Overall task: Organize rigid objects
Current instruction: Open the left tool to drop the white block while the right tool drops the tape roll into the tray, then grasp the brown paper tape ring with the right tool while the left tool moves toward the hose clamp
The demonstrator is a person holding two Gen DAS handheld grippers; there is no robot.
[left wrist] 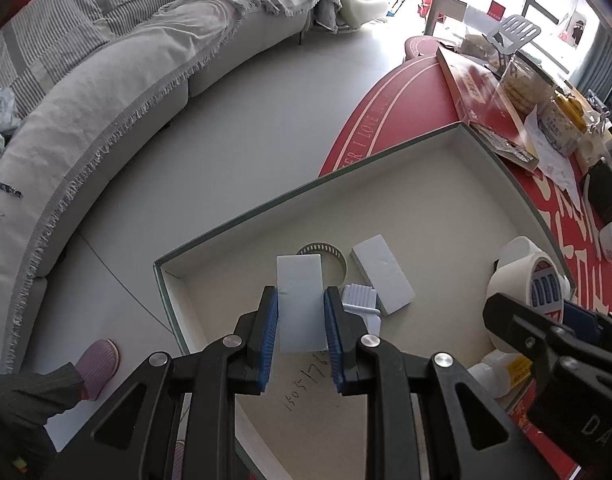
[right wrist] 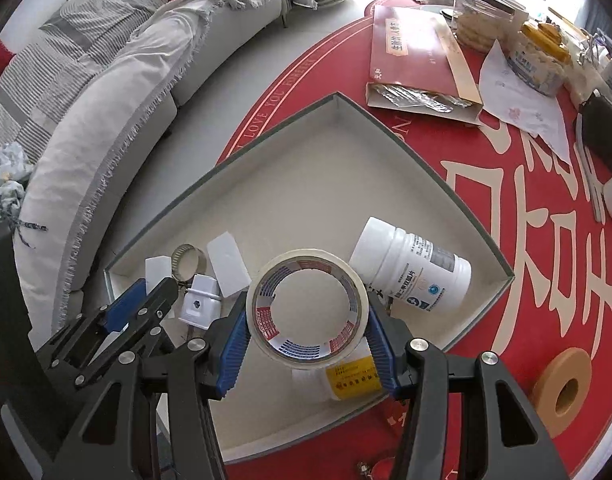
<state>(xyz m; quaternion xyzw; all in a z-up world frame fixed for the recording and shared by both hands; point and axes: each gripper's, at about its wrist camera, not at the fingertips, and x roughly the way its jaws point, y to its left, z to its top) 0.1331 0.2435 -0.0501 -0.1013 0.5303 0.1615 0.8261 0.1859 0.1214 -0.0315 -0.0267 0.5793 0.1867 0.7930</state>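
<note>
Your left gripper (left wrist: 301,320) clamps the white slab (left wrist: 299,304), long axis pointing away, over the box's (left wrist: 233,224) near-left corner; your right gripper (right wrist: 306,334) grips the tape roll (right wrist: 306,308) above its near edge.

Both wrist cams steeply down, close over shared tray (left wrist: 241,216) on red table (right wrist: 526,240).

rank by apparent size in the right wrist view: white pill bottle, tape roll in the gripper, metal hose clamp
1. tape roll, though it sits nearest the camera, so its lead is unsure
2. white pill bottle, close behind
3. metal hose clamp, clearly smallest
</note>
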